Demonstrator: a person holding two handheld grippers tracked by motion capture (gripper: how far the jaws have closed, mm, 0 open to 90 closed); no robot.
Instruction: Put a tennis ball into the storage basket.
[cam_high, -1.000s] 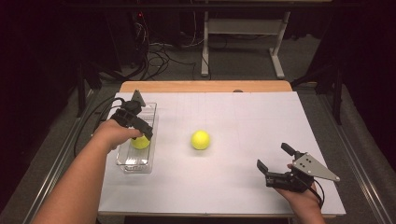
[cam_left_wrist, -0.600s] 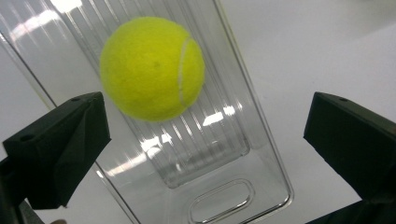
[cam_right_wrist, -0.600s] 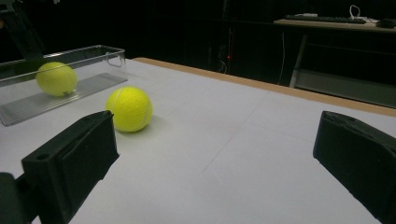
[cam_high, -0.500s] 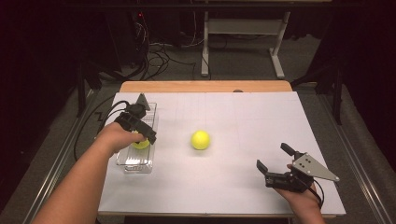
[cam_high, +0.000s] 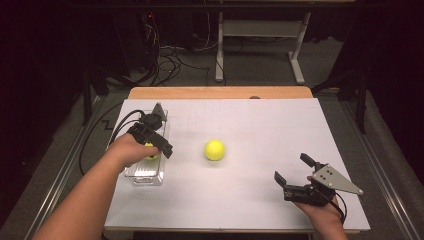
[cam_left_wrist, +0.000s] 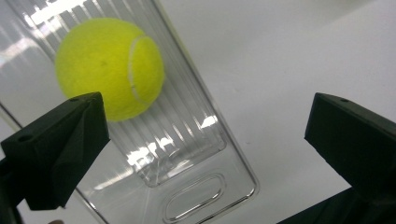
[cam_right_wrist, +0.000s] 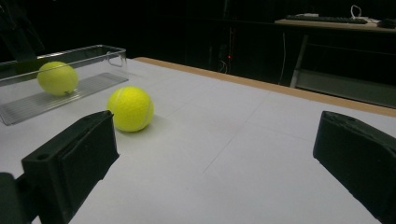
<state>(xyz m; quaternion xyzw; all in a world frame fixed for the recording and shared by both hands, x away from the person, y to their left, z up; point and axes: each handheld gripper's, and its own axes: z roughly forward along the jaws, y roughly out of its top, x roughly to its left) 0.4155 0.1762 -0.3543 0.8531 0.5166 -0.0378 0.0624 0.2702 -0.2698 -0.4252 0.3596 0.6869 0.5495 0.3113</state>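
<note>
Seemingly fuzzy, a round yellow ball (cam_left_wrist: 109, 67) sits in a ribbed clear tray (cam_left_wrist: 187, 154).

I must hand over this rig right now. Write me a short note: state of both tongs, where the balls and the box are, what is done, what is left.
Left tongs: open, holding nothing, over the clear box at the table's left.
Right tongs: open, holding nothing, low at the near right of the white table.
Done: one tennis ball lies inside the box, free of the jaws.
Left: the second tennis ball sits on the table mid-way, right of the box and apart from it. It probably goes into the box next.
</note>
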